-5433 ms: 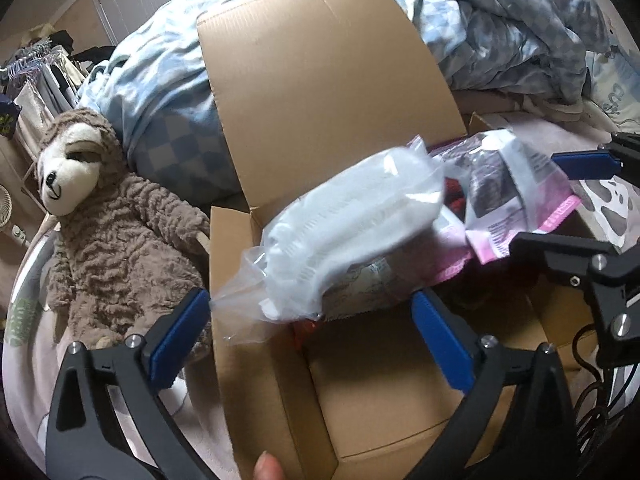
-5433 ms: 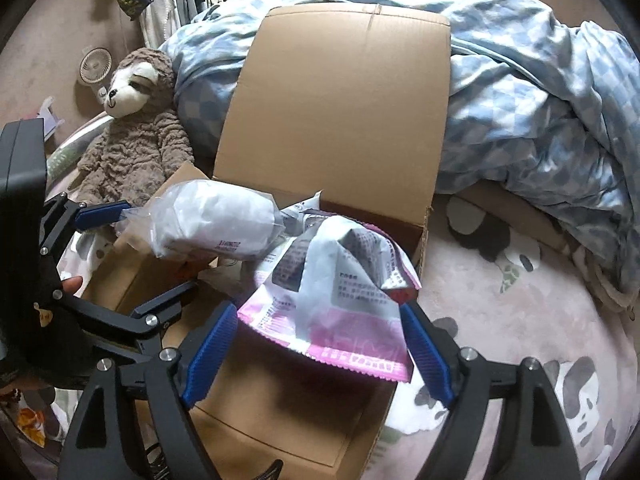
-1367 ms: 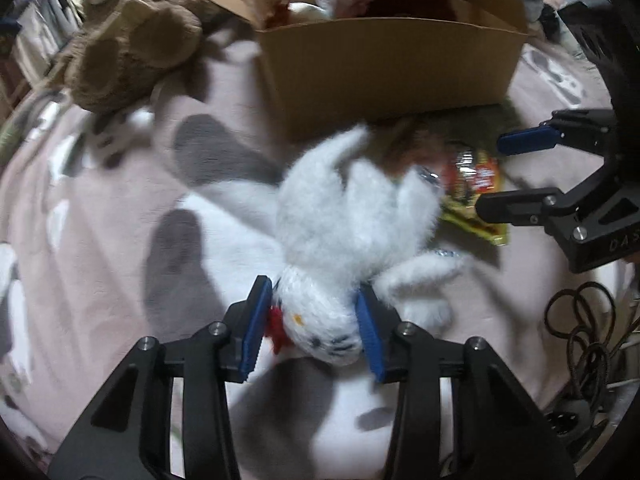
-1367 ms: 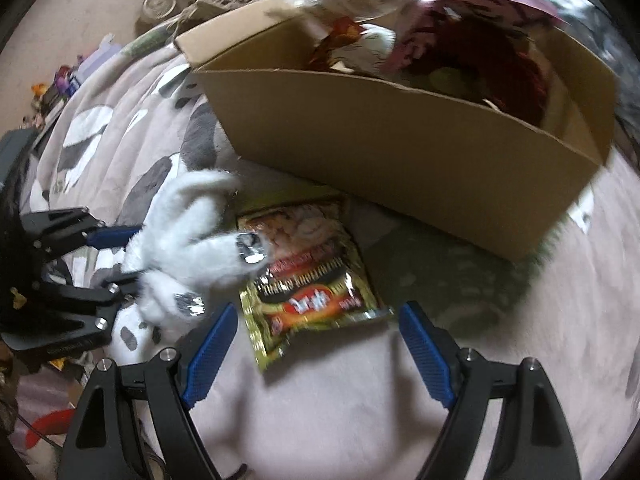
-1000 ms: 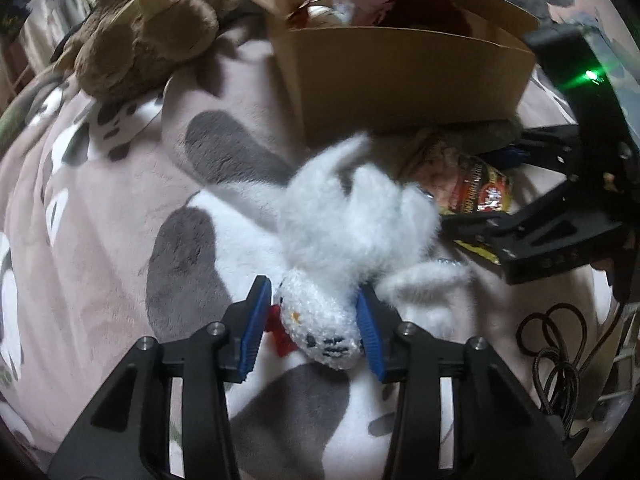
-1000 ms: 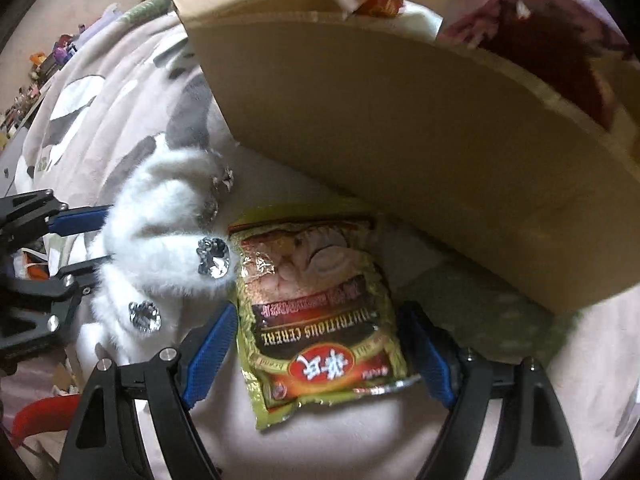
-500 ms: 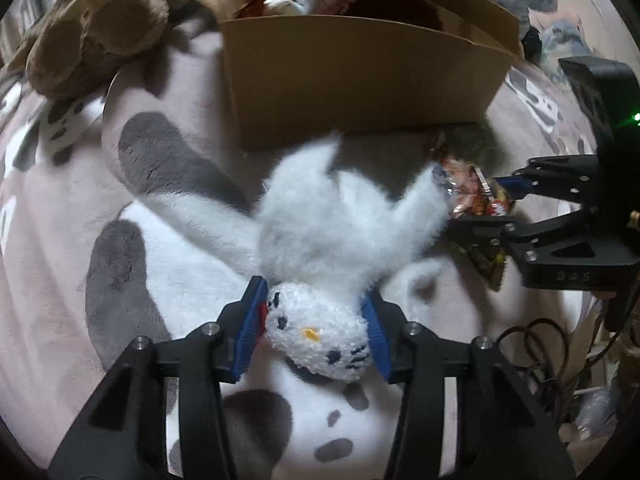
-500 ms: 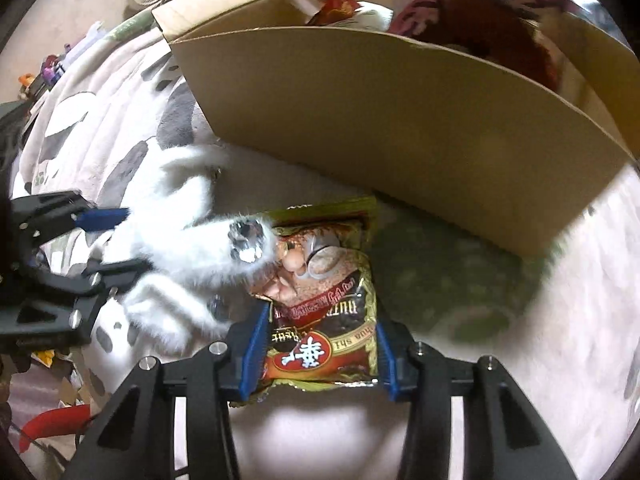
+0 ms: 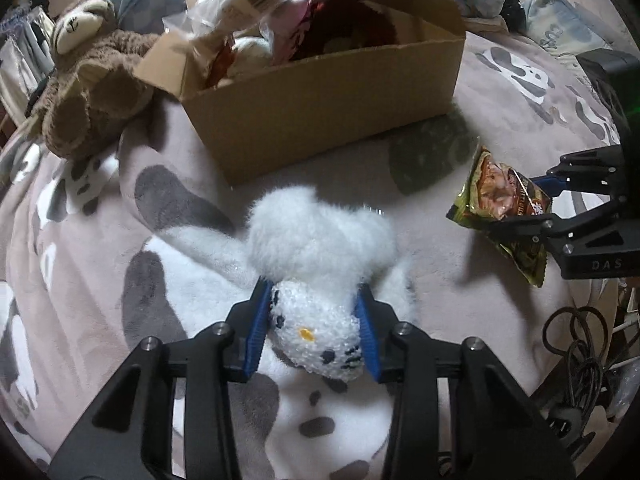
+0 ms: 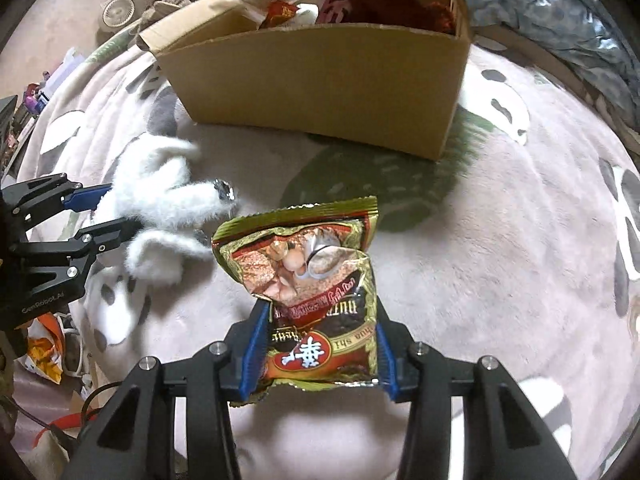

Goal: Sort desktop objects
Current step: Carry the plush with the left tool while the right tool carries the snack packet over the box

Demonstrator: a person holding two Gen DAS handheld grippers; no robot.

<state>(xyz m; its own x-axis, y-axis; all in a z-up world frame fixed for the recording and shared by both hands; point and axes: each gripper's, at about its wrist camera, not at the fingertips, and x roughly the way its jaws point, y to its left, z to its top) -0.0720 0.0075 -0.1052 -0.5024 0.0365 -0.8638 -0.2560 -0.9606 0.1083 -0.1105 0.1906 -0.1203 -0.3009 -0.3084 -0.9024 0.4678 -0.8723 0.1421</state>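
My left gripper (image 9: 312,332) is shut on the head of a white fluffy cat plush (image 9: 320,240), lifted a little off the pink blanket; it also shows in the right wrist view (image 10: 164,216). My right gripper (image 10: 318,350) is shut on a green and brown cereal snack packet (image 10: 312,272) and holds it upright above the blanket; the packet also shows in the left wrist view (image 9: 504,208). An open cardboard box (image 10: 320,80) stuffed with bags and packets stands beyond both grippers, also in the left wrist view (image 9: 320,92).
A brown sloth plush (image 9: 92,80) lies left of the box. A blue quilt (image 10: 560,12) is heaped behind it. Black cables (image 9: 580,344) lie at the blanket's right edge. An orange bag (image 10: 44,348) and clutter sit at the left edge.
Both grippers closed on their items and lifted them: the left raised the cat plush, the right raised the snack packet off the blanket and away from the box.
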